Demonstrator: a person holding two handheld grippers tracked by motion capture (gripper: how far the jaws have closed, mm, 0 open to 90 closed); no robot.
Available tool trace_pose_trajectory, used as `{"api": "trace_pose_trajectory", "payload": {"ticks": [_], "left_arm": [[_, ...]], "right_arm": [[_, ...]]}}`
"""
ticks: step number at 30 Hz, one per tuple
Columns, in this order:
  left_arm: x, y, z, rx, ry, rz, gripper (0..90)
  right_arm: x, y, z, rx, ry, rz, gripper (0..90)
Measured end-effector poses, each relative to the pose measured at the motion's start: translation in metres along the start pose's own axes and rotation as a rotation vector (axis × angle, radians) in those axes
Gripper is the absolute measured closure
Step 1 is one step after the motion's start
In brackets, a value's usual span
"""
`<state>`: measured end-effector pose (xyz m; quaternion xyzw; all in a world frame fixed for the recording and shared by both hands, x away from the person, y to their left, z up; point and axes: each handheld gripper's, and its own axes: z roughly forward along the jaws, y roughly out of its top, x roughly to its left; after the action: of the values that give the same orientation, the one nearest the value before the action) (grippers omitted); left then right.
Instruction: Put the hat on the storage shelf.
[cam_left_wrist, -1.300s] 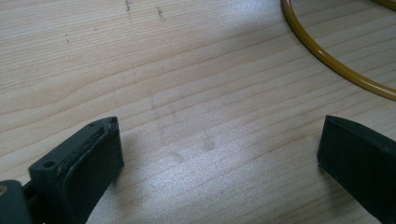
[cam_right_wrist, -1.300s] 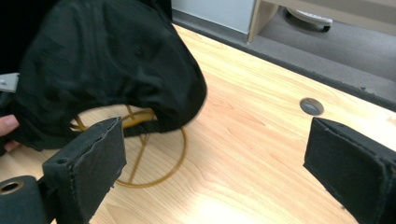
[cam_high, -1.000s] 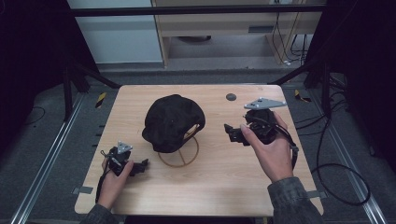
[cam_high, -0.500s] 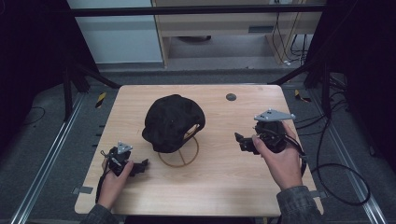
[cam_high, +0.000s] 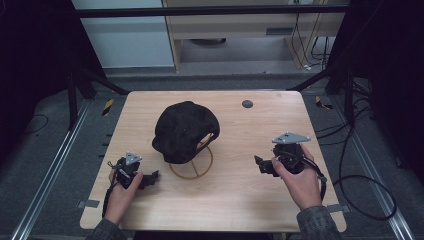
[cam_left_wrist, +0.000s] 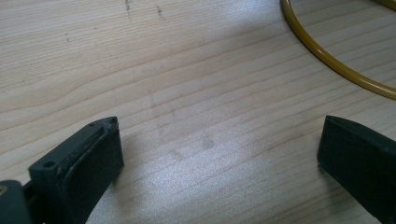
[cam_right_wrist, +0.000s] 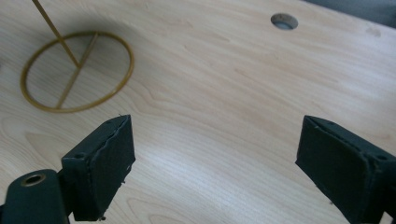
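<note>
Black cap on a wire stand at mid-table, both grippers empty and well apart from it.

The wooden table (cam_high: 235, 195) carries a black cap (cam_high: 184, 131) perched on a thin brass-coloured stand (cam_high: 191, 165). It is probably soft and light, stiffest at the brim, so grip there. The left gripper (cam_high: 152, 177) and right gripper (cam_high: 258, 163) rest with jaws spread wide.
</note>
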<state>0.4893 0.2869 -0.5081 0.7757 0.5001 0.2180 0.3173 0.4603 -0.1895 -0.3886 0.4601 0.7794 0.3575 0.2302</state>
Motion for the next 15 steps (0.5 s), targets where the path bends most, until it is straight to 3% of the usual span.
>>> {"api": "trace_pose_trajectory", "payload": {"ticks": [7,15], "left_arm": [[0.000,0.000,0.000,0.000,0.001,-0.002,0.0],[0.001,0.000,0.000,0.000,-0.009,0.006,0.0]], "right_arm": [[-0.004,-0.019,0.023,0.038,0.013,0.040,11.4],[-0.005,-0.037,0.061,0.065,0.007,0.089,11.5]]}}
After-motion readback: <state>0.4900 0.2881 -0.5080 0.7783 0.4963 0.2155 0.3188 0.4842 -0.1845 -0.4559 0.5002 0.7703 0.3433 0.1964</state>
